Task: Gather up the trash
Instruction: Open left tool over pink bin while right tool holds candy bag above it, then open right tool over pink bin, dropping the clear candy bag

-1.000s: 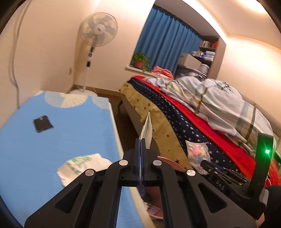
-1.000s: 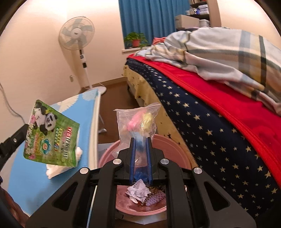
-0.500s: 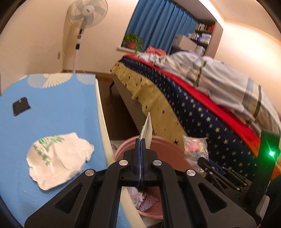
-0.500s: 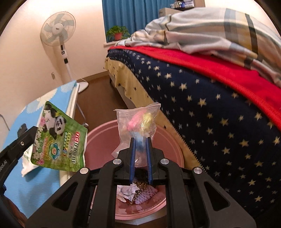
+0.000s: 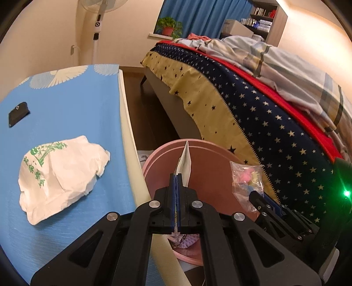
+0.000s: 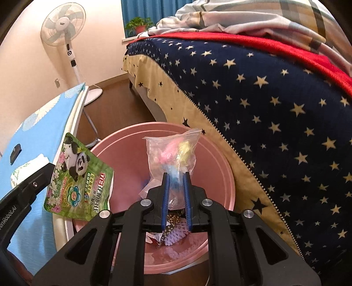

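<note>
**Both tools loaded, hanging over the pink basin**

Left tool (image 5: 176, 176) has its blue pads pressed tight together on a green panda pouch (image 6: 79, 178). From its own camera you only see the pouch edge-on, a thin white sliver poking up. The right camera shows the printed face, hanging by the basin's left rim.

Right tool (image 6: 176, 176) is pinching a clear plastic bag (image 6: 171, 158) with pink and yellow bits inside. The pads sit a little apart with the bag squeezed between them, and the bag stands up over the pink basin (image 6: 215, 171).

Down in the basin there's already some trash (image 6: 173, 233): crumpled paper, something dark and patterned, and a purple foam net.

On the left, the blue desk (image 5: 66, 114) holds a crumpled white bag with green print (image 5: 59, 171), and further back a small black item (image 5: 18, 113).

On the right, the bed (image 6: 275, 114) runs past with a navy star blanket, red layer and plaid quilt. At the back stand a white fan (image 6: 63, 26), a potted plant (image 6: 137, 24) and blue curtains (image 5: 198, 17).
</note>
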### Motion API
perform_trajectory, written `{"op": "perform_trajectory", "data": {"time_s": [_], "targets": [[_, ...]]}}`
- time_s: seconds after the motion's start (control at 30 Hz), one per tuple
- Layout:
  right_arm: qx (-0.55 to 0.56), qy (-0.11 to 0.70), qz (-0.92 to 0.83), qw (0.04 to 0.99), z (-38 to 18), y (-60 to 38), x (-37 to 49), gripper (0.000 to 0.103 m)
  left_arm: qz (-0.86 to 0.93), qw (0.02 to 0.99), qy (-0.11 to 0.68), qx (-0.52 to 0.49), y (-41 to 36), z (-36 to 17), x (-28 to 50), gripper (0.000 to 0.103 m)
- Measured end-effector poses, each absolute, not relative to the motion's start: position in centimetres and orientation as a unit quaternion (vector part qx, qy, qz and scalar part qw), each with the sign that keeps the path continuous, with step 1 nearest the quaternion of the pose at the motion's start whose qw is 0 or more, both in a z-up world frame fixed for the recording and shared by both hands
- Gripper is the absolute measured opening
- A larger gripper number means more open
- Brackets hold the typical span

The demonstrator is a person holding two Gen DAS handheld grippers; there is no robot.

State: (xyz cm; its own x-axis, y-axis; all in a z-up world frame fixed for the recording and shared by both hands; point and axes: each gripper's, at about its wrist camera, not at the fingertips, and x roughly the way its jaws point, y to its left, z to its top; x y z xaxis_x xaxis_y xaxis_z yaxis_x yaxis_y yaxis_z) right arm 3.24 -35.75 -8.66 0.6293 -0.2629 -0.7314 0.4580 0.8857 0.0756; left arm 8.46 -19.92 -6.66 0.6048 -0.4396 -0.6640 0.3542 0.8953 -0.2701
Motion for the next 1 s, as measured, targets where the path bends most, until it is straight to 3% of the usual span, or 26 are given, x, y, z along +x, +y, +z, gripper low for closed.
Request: {"op": "perform_trajectory", "data": {"time_s": [0.37, 0.5, 0.7, 0.87, 1.0], "targets": [[0.133, 0.389, -0.206, 0.888, -9.3, -35.7, 3.3, 0.017, -0.201, 0.892, 0.403, -0.046, -20.1, -7.7, 8.8, 0.001], [0.134, 0.389, -0.208, 0.887, -9.3, -35.8, 3.3, 0.031, -0.195, 0.892, 0.405, -0.045, -19.9, -7.7, 8.8, 0.003], [0.135, 0.386, -0.208, 0.888, -9.0, -35.7, 2.8, 0.031, -0.193, 0.893, 0.404, -0.046, -19.9, -7.5, 8.8, 0.003], [0.139, 0.380, -0.208, 0.890, -8.5, -35.8, 2.5, 0.031, -0.191, 0.894, 0.402, -0.045, -19.7, -7.4, 8.7, 0.018], [0.144, 0.376, -0.208, 0.891, -8.0, -36.0, 2.2, 0.031, -0.188, 0.895, 0.401, -0.045, -19.6, -7.2, 8.6, 0.018]]}}
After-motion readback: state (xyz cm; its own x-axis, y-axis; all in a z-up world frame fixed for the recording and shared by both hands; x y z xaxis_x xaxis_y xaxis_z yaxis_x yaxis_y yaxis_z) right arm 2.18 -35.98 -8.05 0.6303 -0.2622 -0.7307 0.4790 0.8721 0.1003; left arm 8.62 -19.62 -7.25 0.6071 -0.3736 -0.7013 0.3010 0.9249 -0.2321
